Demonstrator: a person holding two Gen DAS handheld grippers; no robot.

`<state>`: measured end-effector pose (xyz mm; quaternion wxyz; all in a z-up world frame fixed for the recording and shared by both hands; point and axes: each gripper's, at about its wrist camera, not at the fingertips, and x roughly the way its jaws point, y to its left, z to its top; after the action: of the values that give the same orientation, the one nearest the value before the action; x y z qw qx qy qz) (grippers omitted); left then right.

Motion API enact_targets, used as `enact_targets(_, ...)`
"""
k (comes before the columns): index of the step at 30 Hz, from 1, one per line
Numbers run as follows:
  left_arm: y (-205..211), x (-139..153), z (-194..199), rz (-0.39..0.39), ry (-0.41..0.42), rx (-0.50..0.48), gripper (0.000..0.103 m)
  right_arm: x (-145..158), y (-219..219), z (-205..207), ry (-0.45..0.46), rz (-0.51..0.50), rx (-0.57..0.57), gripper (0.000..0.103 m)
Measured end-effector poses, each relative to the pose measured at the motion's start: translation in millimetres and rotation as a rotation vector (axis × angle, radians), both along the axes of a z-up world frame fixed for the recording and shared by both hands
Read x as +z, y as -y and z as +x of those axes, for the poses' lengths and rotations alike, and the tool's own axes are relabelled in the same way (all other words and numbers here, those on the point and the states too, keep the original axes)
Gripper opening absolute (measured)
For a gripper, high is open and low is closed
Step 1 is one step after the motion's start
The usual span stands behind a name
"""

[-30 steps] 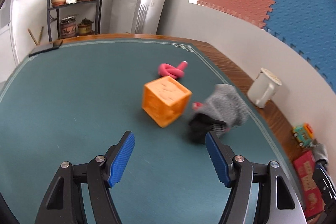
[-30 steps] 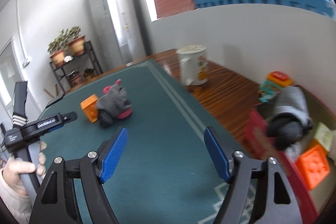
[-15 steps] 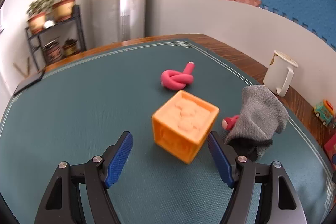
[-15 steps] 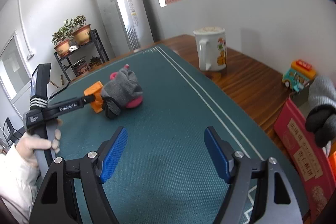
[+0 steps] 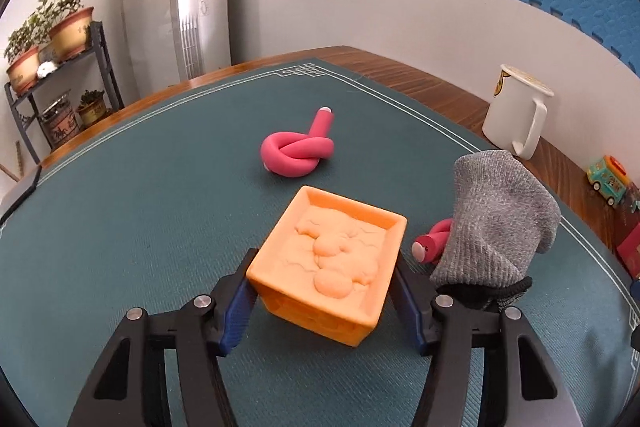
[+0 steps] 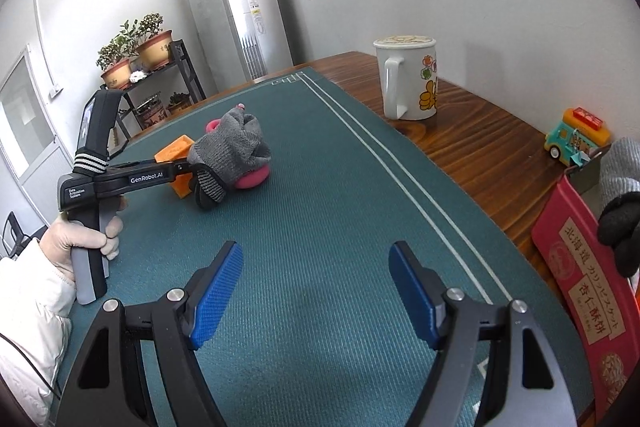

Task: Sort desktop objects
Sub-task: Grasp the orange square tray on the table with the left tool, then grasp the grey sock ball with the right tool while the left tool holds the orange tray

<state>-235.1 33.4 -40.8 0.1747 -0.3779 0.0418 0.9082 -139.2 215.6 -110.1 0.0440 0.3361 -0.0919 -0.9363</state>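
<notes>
Left jaws level, pinching orange cube [image 5: 328,269]; right jaws spread, low over mat [image 6: 320,227].

Left wrist view: cube [image 5: 332,267] sitting betw. left gripper [image 5: 324,301] fingers, on mat [image 5: 140,211]. Knotted tube [image 5: 296,157] lying at 12 o'clock behind cube. Sock [image 5: 496,223] lying at 3 o'clock. Mug [image 5: 516,115] standing at 2 o'clock, off mat.
</notes>
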Motion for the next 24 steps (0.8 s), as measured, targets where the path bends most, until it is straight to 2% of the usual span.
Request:
enact_targets(7, 3, 1, 18, 0.021, 0.007, 0.073, 0.062, 1, 1, 1, -0.008, 0.006, 0.004, 0.079)
enact_targets(11, 2, 3, 35, 0.002, 0.005, 0.119, 0.062, 0, 1, 0, -0.004, 0.003, 0.01, 0.079)
enact_targets(24, 28, 34, 122, 0.074, -0.019, 0.285, 0.062, 1, 2, 2, -0.021, 0.023, 0.007, 0.079)
